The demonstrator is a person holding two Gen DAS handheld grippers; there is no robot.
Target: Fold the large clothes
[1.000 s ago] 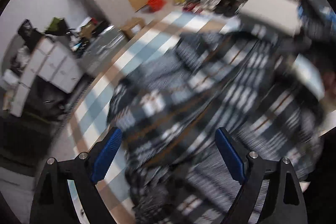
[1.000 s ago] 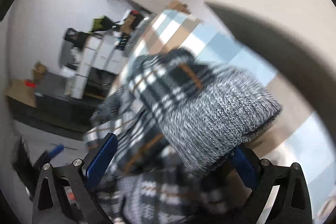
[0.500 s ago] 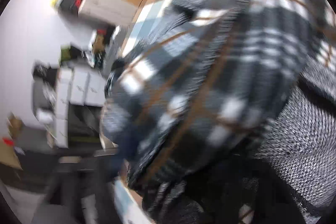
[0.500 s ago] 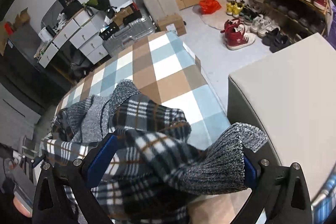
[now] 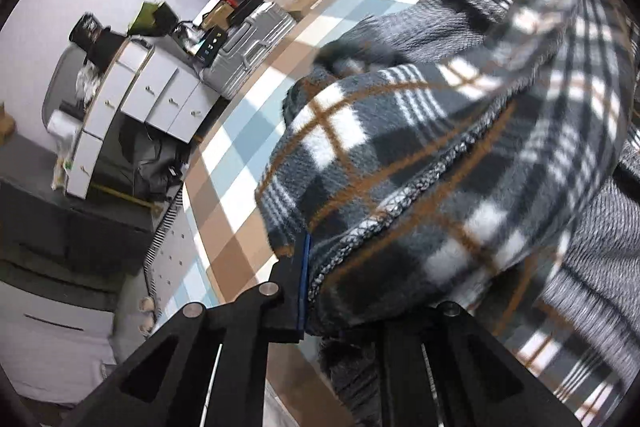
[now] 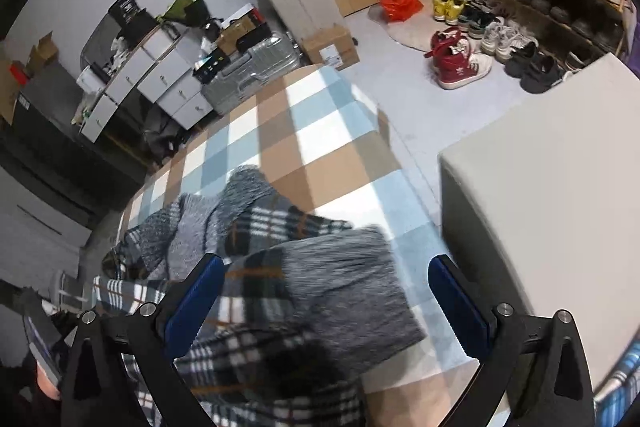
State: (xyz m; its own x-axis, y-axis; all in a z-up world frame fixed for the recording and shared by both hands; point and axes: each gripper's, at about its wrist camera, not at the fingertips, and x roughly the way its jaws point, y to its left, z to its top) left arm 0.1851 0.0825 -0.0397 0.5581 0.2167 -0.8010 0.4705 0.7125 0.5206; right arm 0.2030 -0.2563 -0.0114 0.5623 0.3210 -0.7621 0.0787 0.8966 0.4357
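A: Biggest thing first. The checked cloth on the tabletop [image 6: 320, 131], blue, tan and white squares. The plaid garment [image 5: 420, 163] lies heaped on its near end, its grey knit lining [image 6: 344, 279] turned outward in places.

B: Claws?

A: Left claw [image 5: 316, 267]: jaws have just been closing, and they now pinch a fold of the plaid fleece near its stitched hem; fabric drapes over the right finger and hides it. Right claw [image 6: 324, 299]: jaws spread wide, hanging above the grey knit panel, pads apart from the cloth.

B: Risks from here?

A: My judgement: the left bite looks like a bunched fold, perhaps several layers. Lifting it could drag the whole heap rather than open one edge. The pile also sits close to the tabletop's near edge, so a pull that way could slide cloth off. The right claw, if it closes where it hangs, may catch lining and shell together.

B: Any writing?

A: The red high-top shoes [image 6: 456, 61] on the floor carry a white trefoil-like mark; I cannot read letters. Boxes and suitcase [image 6: 248, 67] show no legible labels.
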